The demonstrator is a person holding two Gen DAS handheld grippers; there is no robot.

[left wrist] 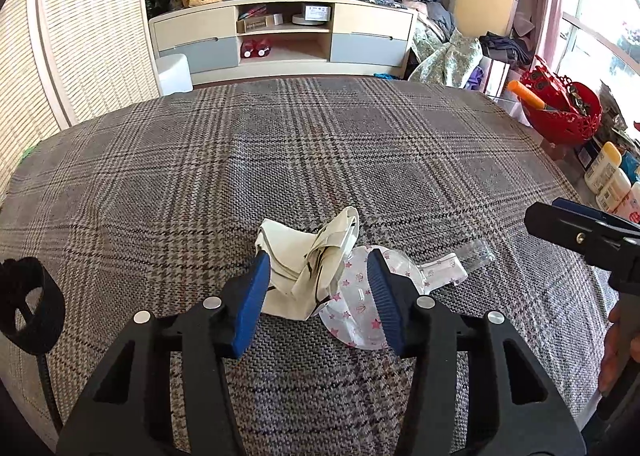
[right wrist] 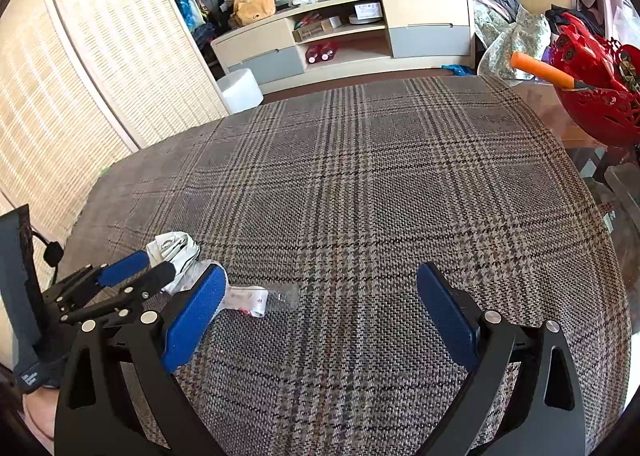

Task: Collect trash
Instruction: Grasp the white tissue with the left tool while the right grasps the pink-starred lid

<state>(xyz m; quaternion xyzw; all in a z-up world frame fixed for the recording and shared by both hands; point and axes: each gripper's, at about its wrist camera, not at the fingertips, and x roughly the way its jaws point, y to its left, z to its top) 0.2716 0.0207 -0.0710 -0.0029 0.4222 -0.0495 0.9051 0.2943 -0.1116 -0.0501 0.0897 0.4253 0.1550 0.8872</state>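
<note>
Left gripper [left wrist: 320, 276] half closed around crumpled white paper [left wrist: 308, 256] on plaid table [left wrist: 320, 144], pads beside it, firm pinch unclear. Clear star-print plastic wrapper [left wrist: 360, 296] lies touching the paper on its right, long axis running right toward right gripper [right wrist: 320, 308], which hangs wide open and empty. Left gripper nearer paper; wrapper's free end [right wrist: 280, 298] sits between right gripper's fingers, so probably right's pick
</note>
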